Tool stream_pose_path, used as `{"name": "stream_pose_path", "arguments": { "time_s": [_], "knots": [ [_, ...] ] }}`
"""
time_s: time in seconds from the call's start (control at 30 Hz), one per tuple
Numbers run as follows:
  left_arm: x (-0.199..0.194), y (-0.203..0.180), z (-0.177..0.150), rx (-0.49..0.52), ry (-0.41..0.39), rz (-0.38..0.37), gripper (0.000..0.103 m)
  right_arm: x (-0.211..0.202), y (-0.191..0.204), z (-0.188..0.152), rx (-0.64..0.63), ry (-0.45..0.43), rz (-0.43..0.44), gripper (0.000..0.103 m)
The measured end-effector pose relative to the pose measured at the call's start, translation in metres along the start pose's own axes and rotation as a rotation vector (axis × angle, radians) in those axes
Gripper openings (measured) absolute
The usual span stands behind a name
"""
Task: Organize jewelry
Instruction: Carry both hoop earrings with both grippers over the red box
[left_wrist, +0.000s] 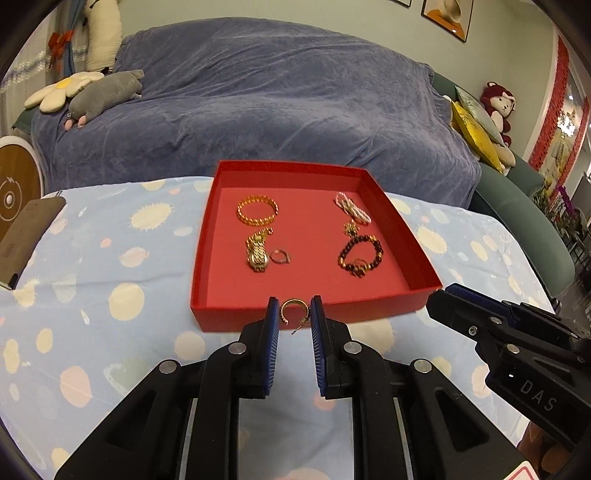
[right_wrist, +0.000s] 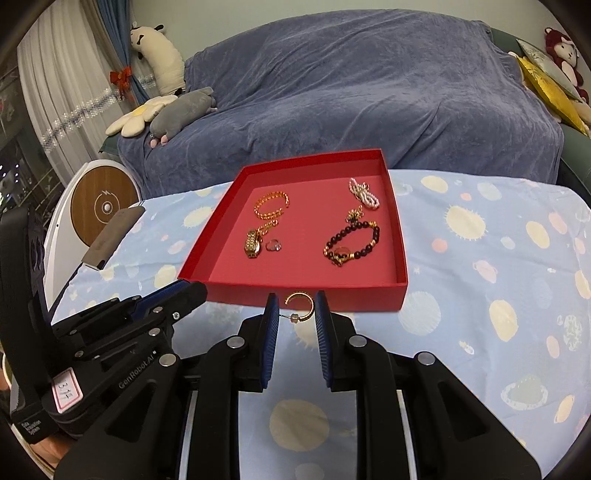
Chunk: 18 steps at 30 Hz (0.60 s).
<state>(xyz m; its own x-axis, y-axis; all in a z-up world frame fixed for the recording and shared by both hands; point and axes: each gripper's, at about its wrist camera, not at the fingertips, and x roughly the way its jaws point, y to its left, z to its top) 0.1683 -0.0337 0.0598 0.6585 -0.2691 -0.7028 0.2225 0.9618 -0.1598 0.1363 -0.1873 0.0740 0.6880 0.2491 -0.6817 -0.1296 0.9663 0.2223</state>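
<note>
Right wrist view, left gripper (right_wrist: 192, 290) tips edge-on, hoop earring (right_wrist: 301, 306) pinched

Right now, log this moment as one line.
left gripper: shut on earring | right gripper: shut on earring | tray: bracelets, watch, ring

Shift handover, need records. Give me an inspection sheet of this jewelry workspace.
Surface: table under a blue spotted cloth.
Job's things: red tray holding gold bangle, gold watch, small ring, pearl strand, dark bead bracelet.
Clutter: grey flat object at the table's edge.
Grippers: left gripper grips a gold hoop earring; right gripper grips its twin earring.
Cables: nothing seen.
Surroundings: covered sofa, plush toys.
</note>
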Motion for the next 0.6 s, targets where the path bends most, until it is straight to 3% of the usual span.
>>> {"name": "stream_pose_path", "arguments": {
  "time_s": [0.27, 0.6],
  "knots": [
    [0.027, 0.021, 0.053, 0.000, -0.031, 0.042, 0.014, 0.034, -0.009, 0.050, 0.032, -0.023, 0.013, 0.019],
    [0.083, 0.031, 0.088, -0.006, 0.018, 0.045, 0.014, 0.111, -0.023, 0.083, 0.095, 0.057, 0.019, 0.019]
  ]
}}
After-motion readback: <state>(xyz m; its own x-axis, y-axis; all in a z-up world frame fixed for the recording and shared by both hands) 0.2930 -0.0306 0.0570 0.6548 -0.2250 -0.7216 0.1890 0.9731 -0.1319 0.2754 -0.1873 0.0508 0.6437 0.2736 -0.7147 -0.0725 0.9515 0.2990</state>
